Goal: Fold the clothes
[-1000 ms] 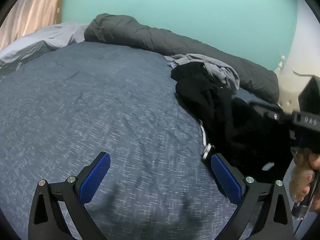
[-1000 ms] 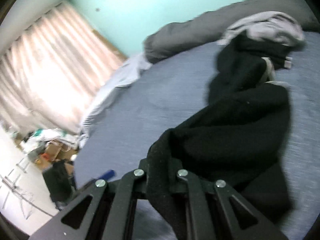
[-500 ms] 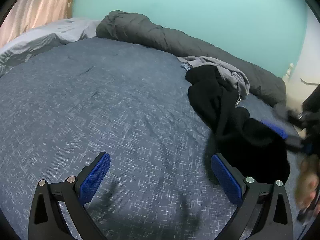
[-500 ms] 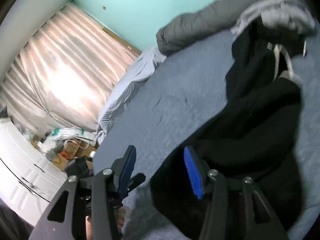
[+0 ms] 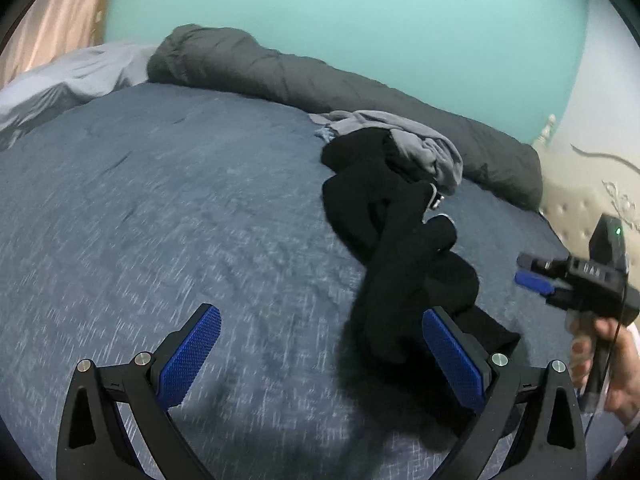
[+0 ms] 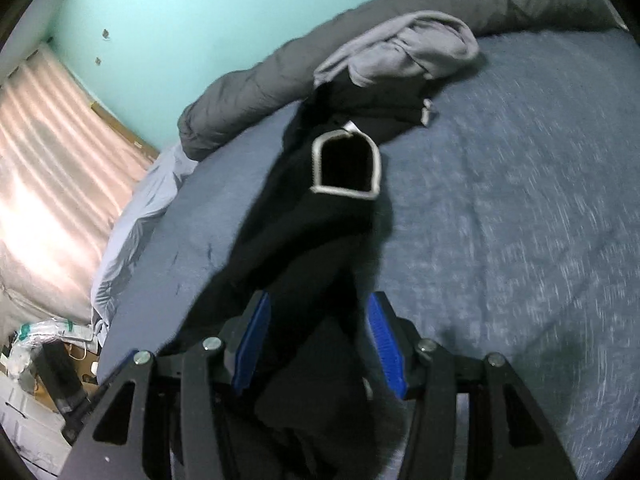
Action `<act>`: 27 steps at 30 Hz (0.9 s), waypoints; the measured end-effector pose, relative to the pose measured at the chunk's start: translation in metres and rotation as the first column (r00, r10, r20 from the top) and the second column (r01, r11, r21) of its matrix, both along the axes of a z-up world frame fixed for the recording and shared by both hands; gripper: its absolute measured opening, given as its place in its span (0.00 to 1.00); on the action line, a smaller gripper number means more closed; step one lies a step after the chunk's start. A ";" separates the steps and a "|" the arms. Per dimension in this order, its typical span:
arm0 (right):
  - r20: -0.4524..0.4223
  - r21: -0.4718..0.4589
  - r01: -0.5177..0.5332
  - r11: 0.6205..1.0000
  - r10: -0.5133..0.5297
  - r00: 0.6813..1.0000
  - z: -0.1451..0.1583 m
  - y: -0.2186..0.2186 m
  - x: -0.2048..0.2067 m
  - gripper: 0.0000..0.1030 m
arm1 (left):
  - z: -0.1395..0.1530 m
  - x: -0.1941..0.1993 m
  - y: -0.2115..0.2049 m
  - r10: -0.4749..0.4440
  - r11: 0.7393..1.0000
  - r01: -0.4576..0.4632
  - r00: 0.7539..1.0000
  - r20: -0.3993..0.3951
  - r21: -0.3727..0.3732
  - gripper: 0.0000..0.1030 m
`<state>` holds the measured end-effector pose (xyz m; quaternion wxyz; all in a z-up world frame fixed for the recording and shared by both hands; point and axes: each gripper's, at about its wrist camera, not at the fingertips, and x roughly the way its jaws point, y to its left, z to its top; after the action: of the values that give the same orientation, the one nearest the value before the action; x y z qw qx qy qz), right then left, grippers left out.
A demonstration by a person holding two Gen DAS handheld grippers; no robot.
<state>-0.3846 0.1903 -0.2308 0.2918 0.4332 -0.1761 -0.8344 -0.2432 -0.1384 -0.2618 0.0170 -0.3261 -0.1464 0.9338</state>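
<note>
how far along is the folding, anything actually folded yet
Nothing looks folded. The black garment lies bunched and twisted on the blue bedspread. The right gripper has black fabric between its part-open pads; the left gripper is open, empty. Left: spreading and folding it, then the grey garment behind.

A black garment [image 5: 404, 248] lies crumpled and stretched across the blue bed, white-trimmed opening showing, grey garment [image 5: 416, 148] bunched at its far end.
</note>
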 end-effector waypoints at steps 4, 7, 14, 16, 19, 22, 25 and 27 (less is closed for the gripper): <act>0.013 0.002 0.005 1.000 -0.005 1.000 -0.012 0.015 0.004 0.51 | 0.006 -0.014 0.012 -0.039 0.999 0.039 0.999 0.005 -0.035 1.00; 0.023 0.004 0.009 1.000 -0.009 1.000 -0.021 0.026 0.007 0.51 | 0.013 -0.027 0.024 -0.067 0.995 0.067 0.998 0.003 -0.070 1.00; 0.021 -0.025 0.033 0.999 -0.033 0.999 -0.023 0.045 0.008 0.51 | 0.016 -0.067 0.056 -0.141 0.982 0.146 0.989 0.045 -0.123 1.00; 0.020 -0.029 0.038 0.999 -0.037 0.999 -0.022 0.050 0.008 0.51 | 0.015 -0.080 0.062 -0.143 0.978 0.151 0.988 0.066 -0.143 1.00; 0.022 -0.031 0.038 0.999 -0.037 0.999 -0.023 0.053 0.007 0.51 | 0.015 -0.098 0.073 -0.175 0.965 0.190 0.980 0.093 -0.180 1.00; 0.025 -0.036 0.045 0.998 -0.044 0.999 -0.025 0.057 0.005 0.51 | 0.010 -0.112 0.087 -0.227 0.943 0.253 0.964 0.136 -0.214 0.99; 0.030 -0.049 0.056 0.997 -0.055 0.998 -0.029 0.062 0.002 0.51 | 0.002 -0.125 0.097 -0.267 0.926 0.306 0.945 0.191 -0.220 0.89; 0.033 -0.049 0.057 0.997 -0.055 0.998 -0.031 0.064 0.001 0.52 | -0.004 -0.131 0.100 -0.292 0.918 0.336 0.932 0.213 -0.210 0.80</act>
<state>-0.3834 0.2543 -0.2621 0.2762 0.4338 -0.2132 -0.8307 -0.3739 -0.0386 -0.2654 0.1141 -0.4269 0.0223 0.8968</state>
